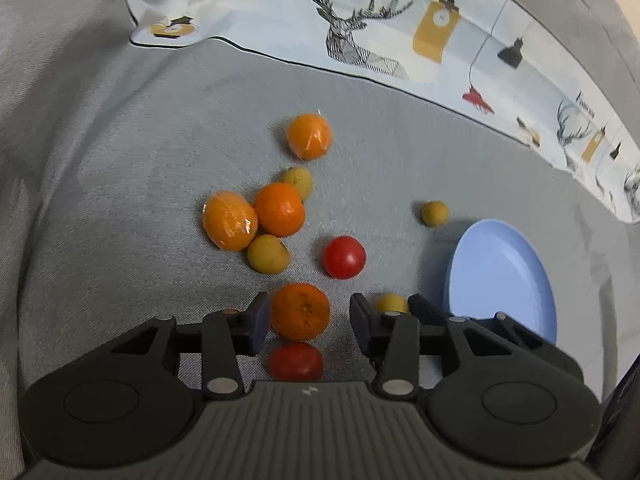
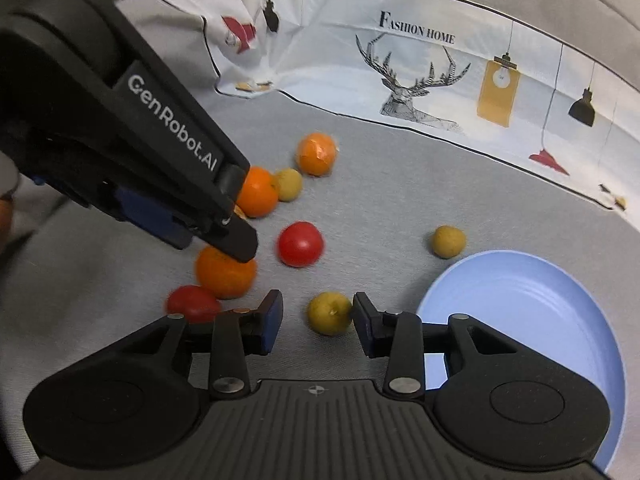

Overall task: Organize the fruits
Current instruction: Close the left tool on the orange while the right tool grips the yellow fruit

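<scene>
We are starting the picking step over the grey sofa seat. Our left gripper is straddling an orange, jaws part open, one pad just beside it. Our right gripper is bracketing a small yellow fruit, not gripping yet. Next, we judge, both need closing, then carrying to the empty blue plate.

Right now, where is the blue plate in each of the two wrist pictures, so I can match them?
Left wrist view: the blue plate is at the lower right, partly behind the left gripper's right-hand finger.
Right wrist view: the blue plate fills the lower right, beside the right gripper.
Shared landmark: the lone yellow fruit just above the plate's upper left edge.
</scene>
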